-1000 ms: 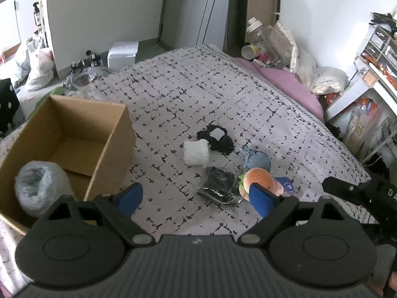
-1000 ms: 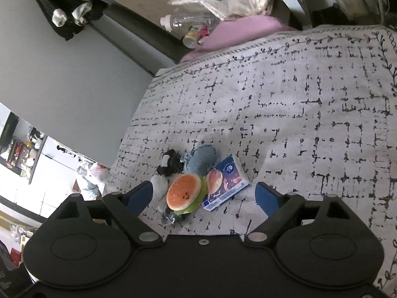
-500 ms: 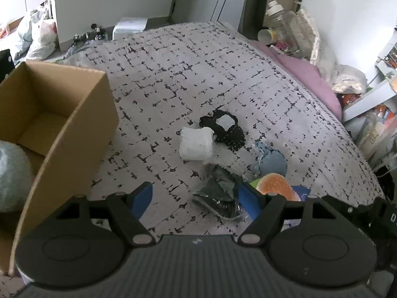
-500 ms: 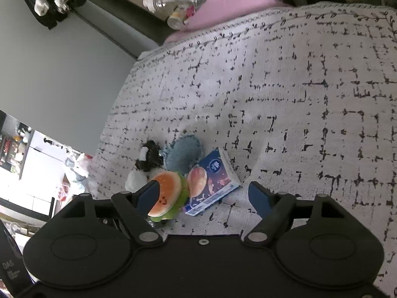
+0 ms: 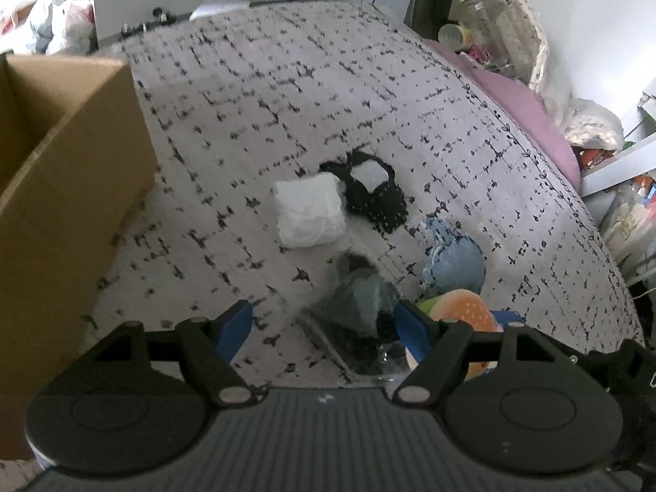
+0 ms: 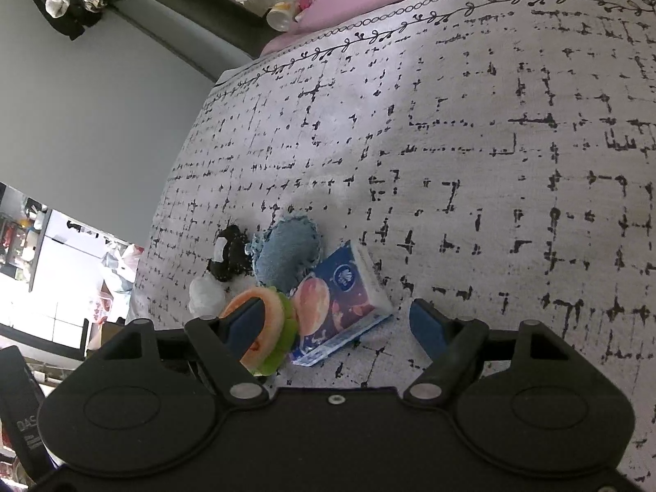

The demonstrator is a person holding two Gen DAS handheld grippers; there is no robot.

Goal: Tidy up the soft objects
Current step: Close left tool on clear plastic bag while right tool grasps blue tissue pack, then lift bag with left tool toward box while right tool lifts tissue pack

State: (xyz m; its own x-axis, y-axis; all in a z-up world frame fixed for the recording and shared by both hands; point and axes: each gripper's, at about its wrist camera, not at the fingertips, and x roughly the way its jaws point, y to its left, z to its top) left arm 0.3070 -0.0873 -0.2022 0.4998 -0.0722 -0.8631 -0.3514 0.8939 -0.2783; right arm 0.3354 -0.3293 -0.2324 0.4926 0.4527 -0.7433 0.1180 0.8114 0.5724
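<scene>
Soft things lie in a cluster on the patterned bedspread [image 5: 287, 94]: a white bundle [image 5: 308, 215], a black dotted cloth [image 5: 375, 192], a blue denim pouch [image 5: 453, 262], a dark item in clear plastic [image 5: 354, 313], a burger plush [image 5: 461, 315] and a blue tissue pack [image 6: 348, 303]. My left gripper [image 5: 324, 324] is open, low over the plastic-wrapped item. My right gripper [image 6: 340, 322] is open, its jaws on either side of the tissue pack and the burger plush [image 6: 262, 328]. The denim pouch [image 6: 287, 252], black cloth [image 6: 229, 254] and white bundle [image 6: 205, 293] lie beyond.
An open cardboard box [image 5: 61, 188] stands on the bed at the left. A pink pillow [image 5: 520, 110], a bottle [image 5: 477, 4] and bags crowd the head of the bed. Shelves [image 5: 627, 164] stand off the right edge.
My left gripper has moved forward and down toward the plastic-wrapped item; the box has slid off to the left of view. My right gripper has come closer to the tissue pack and burger plush.
</scene>
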